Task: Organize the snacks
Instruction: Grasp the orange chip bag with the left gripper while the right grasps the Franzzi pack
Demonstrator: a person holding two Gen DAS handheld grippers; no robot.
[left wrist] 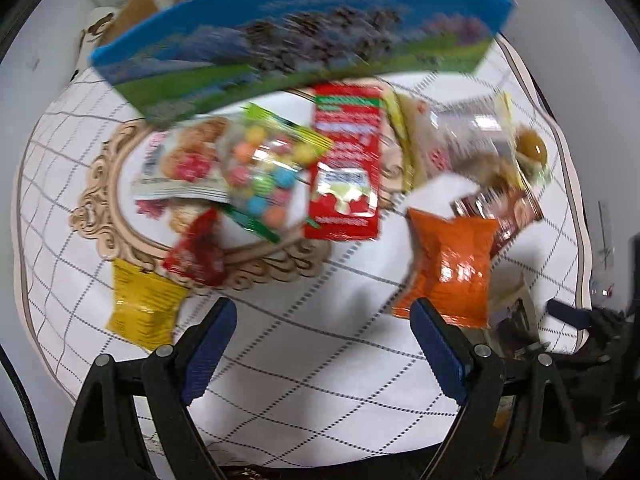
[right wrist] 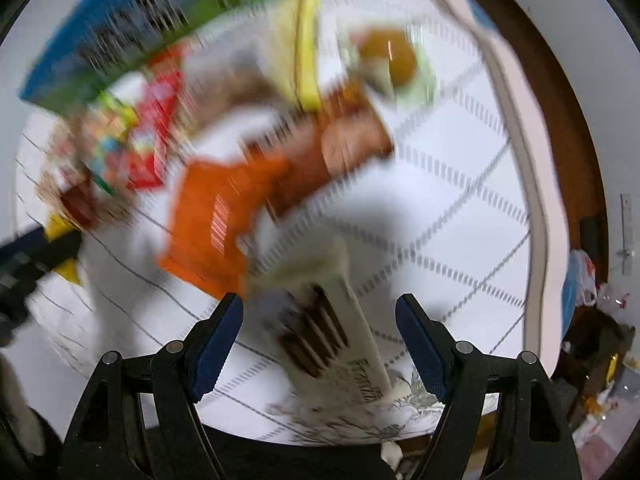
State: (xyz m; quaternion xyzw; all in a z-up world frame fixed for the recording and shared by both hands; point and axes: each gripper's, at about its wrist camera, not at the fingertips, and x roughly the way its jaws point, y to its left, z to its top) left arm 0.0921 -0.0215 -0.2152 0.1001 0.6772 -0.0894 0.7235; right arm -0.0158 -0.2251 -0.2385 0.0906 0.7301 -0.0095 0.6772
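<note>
Each black plastic two-finger gripper, the left (left wrist: 323, 318) and the right (right wrist: 319, 314), has triangular cut-out arms, round silver pivot screws behind the jaws, and ribbed dark-blue pads lining the fingers' (left wrist: 210, 344) inner faces.

A round dining table (left wrist: 304, 344) under a grid-patterned cloth, strewn with snack packets (left wrist: 344, 160) on a carved wooden tray (left wrist: 100, 184), suggests, through blur, a home.
</note>
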